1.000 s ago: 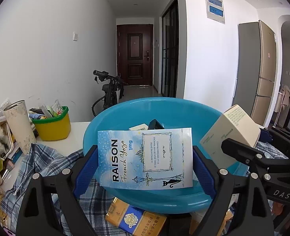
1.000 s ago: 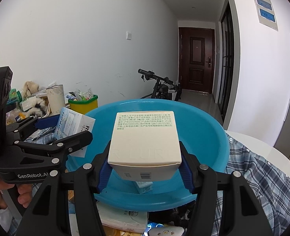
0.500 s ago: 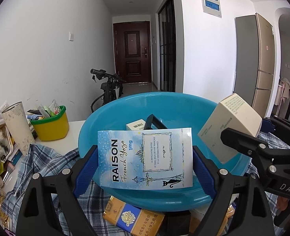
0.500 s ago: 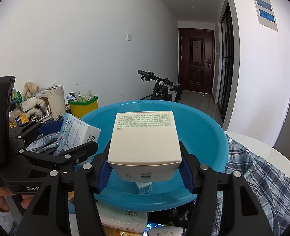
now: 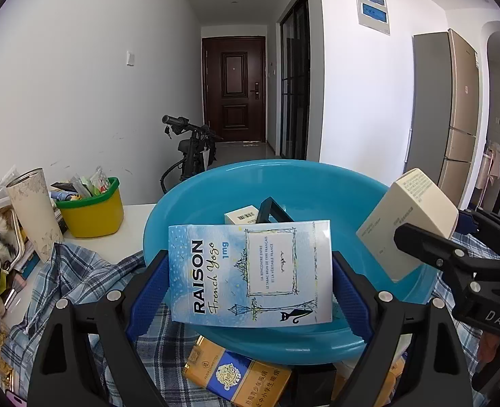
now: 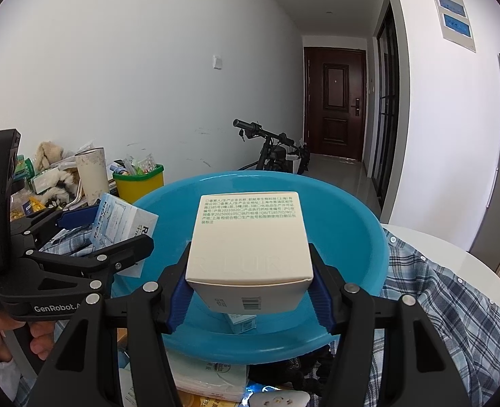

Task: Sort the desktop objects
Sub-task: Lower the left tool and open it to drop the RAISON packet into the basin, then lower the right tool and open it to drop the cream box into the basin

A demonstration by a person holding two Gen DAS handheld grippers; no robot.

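Looks like both boxes are parked over the basin (image 5: 188, 203) for dropping in: left gripper (image 5: 250, 274) pinching the blue pack (image 5: 250, 271), right gripper (image 6: 250, 288) clamping the cream box (image 6: 250, 247).

White walls (image 5: 80, 84) are seen on both sides of a hallway, closed at the frame's centre by a dark brown door (image 5: 234, 90). A bicycle (image 5: 190, 149) is parked at the left wall; a tall fridge (image 5: 448, 108) stands right.

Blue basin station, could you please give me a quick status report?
Left claw shut on blue pack. Right claw shut on cream box. Both over blue basin; nothing blocking.
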